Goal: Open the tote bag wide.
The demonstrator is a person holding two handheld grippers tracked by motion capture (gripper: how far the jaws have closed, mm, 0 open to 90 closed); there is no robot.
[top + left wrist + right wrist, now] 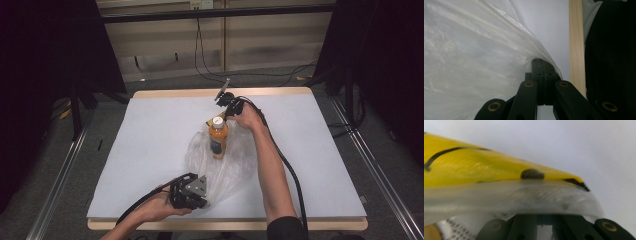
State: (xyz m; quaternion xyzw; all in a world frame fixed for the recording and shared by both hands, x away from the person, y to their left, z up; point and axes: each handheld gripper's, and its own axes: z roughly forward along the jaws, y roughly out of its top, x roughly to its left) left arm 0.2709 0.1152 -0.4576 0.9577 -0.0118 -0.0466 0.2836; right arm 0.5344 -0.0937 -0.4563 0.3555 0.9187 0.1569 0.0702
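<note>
- The high view looks forward and down from above the near edge of the table [150, 150], taking in the whole top and the floor beyond.
- The left gripper view sits very close, facing along its closed jaws into the plastic bag [474, 50].
- The right gripper view is closer still and blurred.
- All three views share the bag, at the high view's centre.

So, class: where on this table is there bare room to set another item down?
The left stretch of the table, beside the plastic bag, and the right stretch past the right forearm are bare. The middle, around the orange bottle, is crowded.
</note>
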